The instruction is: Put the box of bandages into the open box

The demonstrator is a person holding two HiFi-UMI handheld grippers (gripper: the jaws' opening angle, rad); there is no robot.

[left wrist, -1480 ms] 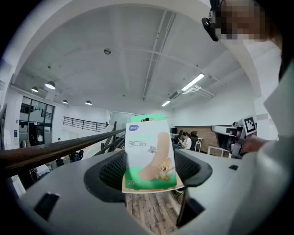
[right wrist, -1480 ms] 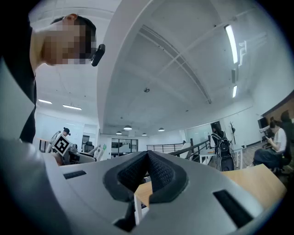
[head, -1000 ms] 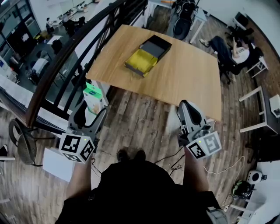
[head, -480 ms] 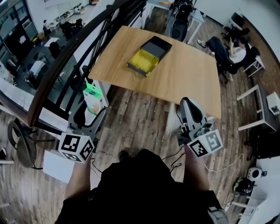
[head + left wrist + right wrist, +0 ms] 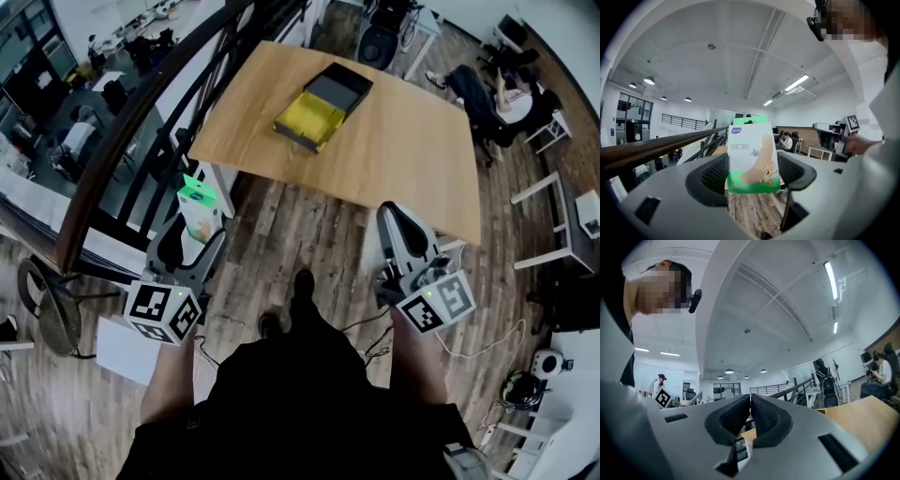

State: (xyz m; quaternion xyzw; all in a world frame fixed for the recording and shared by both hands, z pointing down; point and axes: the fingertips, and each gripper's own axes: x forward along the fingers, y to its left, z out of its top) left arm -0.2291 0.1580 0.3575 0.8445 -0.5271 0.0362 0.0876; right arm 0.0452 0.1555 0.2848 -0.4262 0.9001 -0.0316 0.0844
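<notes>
The box of bandages (image 5: 751,154) is white and green with a cartoon print, and it stands upright between the jaws of my left gripper (image 5: 751,174), which is shut on it. In the head view that same box of bandages (image 5: 199,206) sticks out of the left gripper (image 5: 192,234) at the lower left, over the wooden floor. The open box (image 5: 323,106) has a dark half and a yellow half and lies on the wooden table (image 5: 403,150) far ahead. My right gripper (image 5: 398,234) is shut and empty, its pads (image 5: 740,414) touching.
A dark stair railing (image 5: 141,112) runs along the left, beside the table. A seated person (image 5: 487,94) and chairs are at the far right beyond the table. Cables (image 5: 366,347) lie on the floor near the person's feet (image 5: 302,286).
The whole view has shifted: the table and open box sit slightly higher and closer in the frame, and a foot has stepped forward. Both grippers keep their pose, the left still holding the box.
</notes>
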